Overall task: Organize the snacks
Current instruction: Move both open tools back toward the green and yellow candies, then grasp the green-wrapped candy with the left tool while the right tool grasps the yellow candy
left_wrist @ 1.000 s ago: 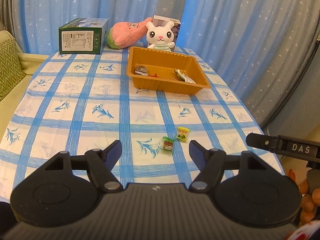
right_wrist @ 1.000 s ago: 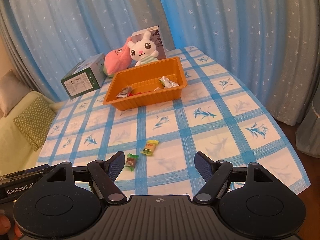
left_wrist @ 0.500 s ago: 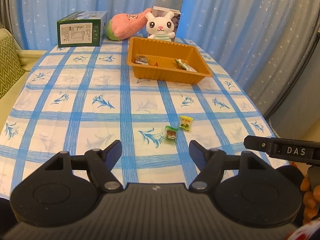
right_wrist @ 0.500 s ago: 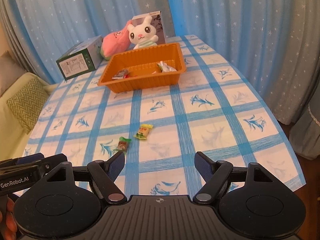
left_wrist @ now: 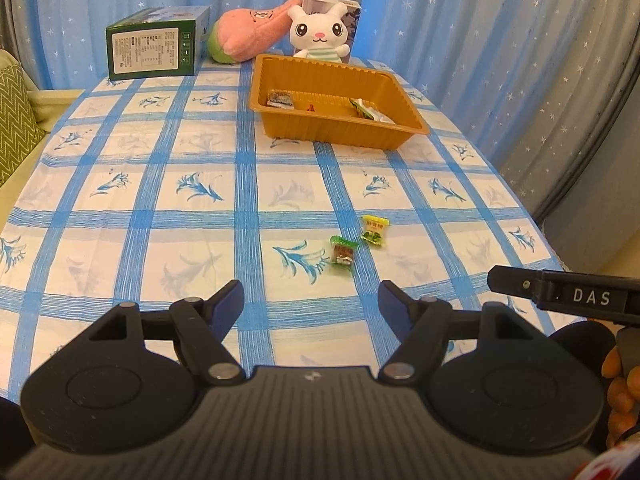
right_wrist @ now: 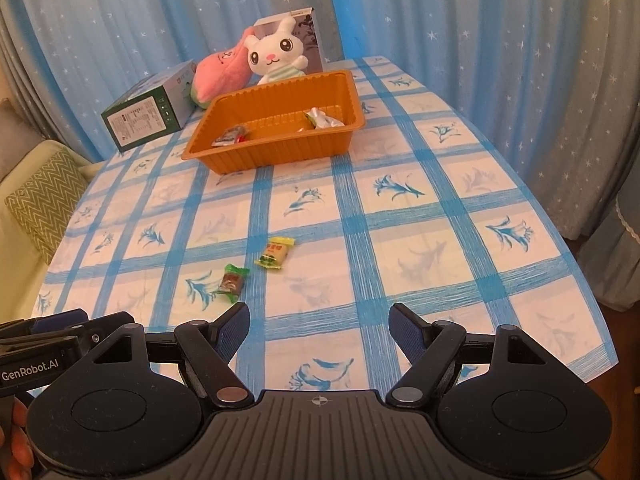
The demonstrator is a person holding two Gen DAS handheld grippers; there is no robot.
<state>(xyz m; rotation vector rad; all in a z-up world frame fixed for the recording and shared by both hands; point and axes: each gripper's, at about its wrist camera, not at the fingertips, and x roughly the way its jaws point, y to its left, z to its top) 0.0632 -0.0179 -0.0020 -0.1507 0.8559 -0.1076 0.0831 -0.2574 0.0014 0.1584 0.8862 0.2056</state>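
Both the left gripper (left_wrist: 311, 300) and right gripper (right_wrist: 319, 326) are held spread and empty, and have been lowered toward the table (left_wrist: 160, 208) over the last second. Two wrapped sweets (right_wrist: 233, 280) (right_wrist: 275, 253) are seen just ahead, near each other; the orange tray (right_wrist: 280, 152) lies well beyond, so a pick-up is judged imminent.

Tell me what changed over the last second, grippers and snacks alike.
Both hand-held grippers sank toward the table: the left hand-held gripper and the right hand-held gripper now sit closer to the two loose candies. Nothing was gripped or released; both sets of jaws stayed open and empty. The green-wrapped candy, the yellow-wrapped candy, the orange tray and its contents kept their places.
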